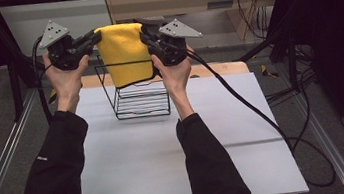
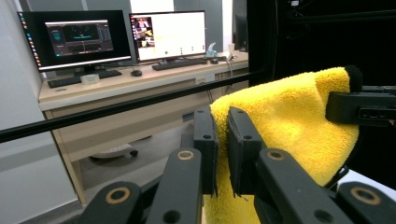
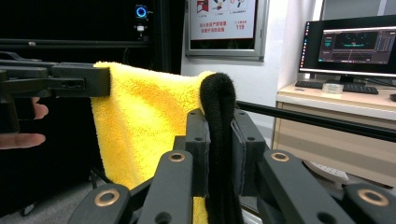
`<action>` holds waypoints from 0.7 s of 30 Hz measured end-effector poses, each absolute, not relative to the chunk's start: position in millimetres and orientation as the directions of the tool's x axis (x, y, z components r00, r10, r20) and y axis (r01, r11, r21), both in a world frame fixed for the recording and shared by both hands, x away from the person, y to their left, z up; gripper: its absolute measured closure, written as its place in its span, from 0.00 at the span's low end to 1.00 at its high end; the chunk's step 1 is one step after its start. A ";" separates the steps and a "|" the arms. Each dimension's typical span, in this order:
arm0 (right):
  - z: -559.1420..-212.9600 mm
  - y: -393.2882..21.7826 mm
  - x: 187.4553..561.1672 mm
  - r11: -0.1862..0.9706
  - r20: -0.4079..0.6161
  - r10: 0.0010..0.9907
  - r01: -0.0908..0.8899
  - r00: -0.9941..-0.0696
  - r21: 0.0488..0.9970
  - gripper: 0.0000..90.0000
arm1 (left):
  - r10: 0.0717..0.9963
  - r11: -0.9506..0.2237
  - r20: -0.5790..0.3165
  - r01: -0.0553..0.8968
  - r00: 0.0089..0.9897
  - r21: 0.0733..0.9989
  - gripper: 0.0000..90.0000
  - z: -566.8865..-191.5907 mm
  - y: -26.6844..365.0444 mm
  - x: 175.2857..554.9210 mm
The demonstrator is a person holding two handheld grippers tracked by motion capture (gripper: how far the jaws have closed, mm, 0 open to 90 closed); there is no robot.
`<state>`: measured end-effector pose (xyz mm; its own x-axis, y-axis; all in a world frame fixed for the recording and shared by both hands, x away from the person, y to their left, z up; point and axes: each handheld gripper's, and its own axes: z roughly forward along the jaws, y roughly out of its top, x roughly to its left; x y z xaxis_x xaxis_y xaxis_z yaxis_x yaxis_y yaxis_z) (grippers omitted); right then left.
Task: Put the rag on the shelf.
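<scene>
Here both hand-held grippers (image 1: 97, 39) (image 1: 144, 37) hold the yellow towel (image 1: 124, 53) aloft.

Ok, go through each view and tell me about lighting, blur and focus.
High view: white table evenly lit, surroundings dark, slightly soft. Left gripper view: yellow towel bright, near jaws blurred, monitors glowing. Right gripper view: left background black, towel's black edge sharp.

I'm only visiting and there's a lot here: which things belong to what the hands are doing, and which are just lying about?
In use:
- yellow towel, held up by its top corners
- left gripper, shut on it
- right gripper, shut on it
- black wire basket, below the towel

Just about:
- monitors
- keyboards
- loose cables
</scene>
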<state>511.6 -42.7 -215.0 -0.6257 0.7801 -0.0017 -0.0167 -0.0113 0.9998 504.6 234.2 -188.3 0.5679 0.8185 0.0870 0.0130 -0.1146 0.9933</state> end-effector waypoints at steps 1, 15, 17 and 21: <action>-215.1 -43.0 511.0 -0.006 -0.009 0.781 -0.022 -0.625 1.000 0.88 | 0.815 -0.113 0.083 0.017 0.574 0.993 0.92 -188.3 233.9 504.0; -216.4 -52.2 495.8 0.027 -0.003 0.751 0.026 -0.661 0.999 0.87 | 0.788 -0.137 0.085 0.040 0.610 0.990 0.92 -192.2 235.8 485.6; -215.9 -53.4 493.6 0.037 -0.001 0.743 0.040 -0.669 0.999 0.86 | 0.786 -0.146 0.086 0.048 0.612 0.988 0.92 -193.6 235.7 482.3; -215.7 -56.1 489.1 0.071 -0.012 0.729 0.057 -0.684 0.996 0.86 | 0.782 -0.156 0.087 0.058 0.617 0.986 0.92 -196.7 235.8 477.5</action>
